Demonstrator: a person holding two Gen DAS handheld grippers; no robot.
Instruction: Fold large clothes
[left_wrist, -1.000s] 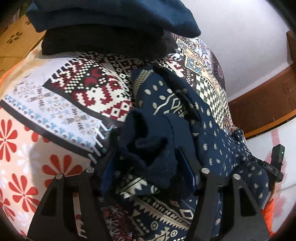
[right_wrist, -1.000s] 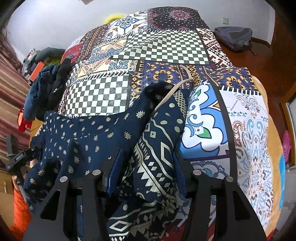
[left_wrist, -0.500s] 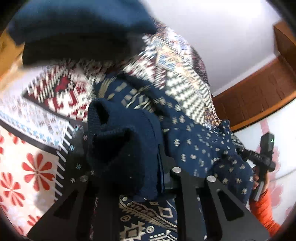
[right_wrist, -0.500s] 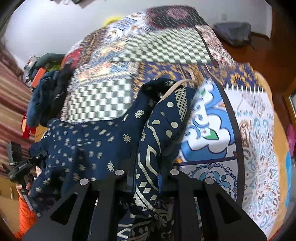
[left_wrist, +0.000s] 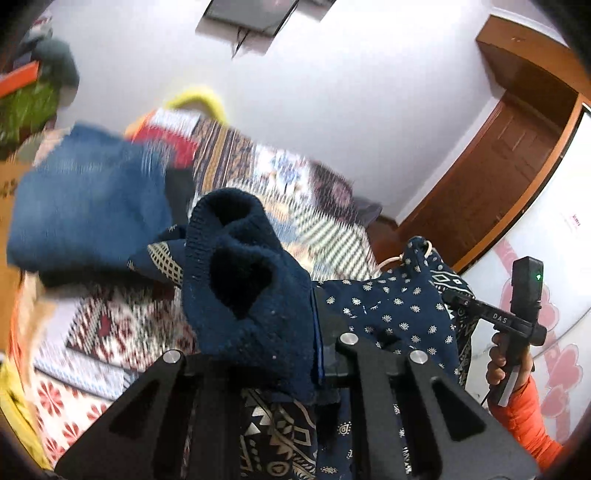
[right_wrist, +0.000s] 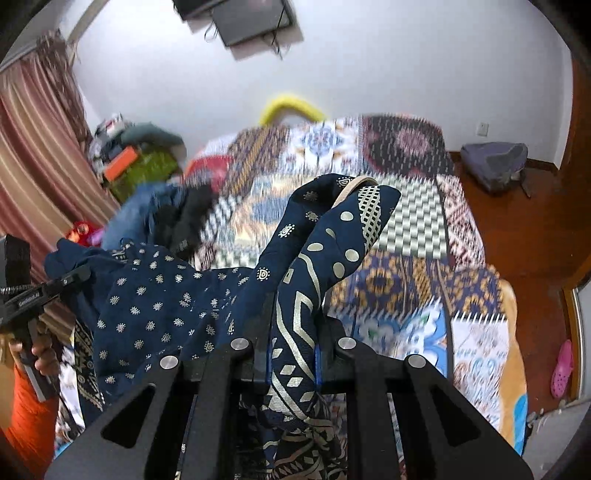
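Left gripper (left_wrist: 258, 354) jaws just closed, clamped on garment's (left_wrist: 391, 317) knit cuff; right gripper (right_wrist: 291, 350) likewise pinching a printed edge. Cloth hangs slack between them, above the quilt (right_wrist: 406, 280) beyond. Soft, light, droopy; likely best held at corners or hems

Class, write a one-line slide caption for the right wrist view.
Right gripper holds patterned navy garment above the patchwork bed.

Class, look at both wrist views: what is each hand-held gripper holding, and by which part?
Both grip the navy patterned garment. The left hand-held gripper pinches its dark knitted edge; the right hand-held gripper pinches a printed fold near the drawstring.
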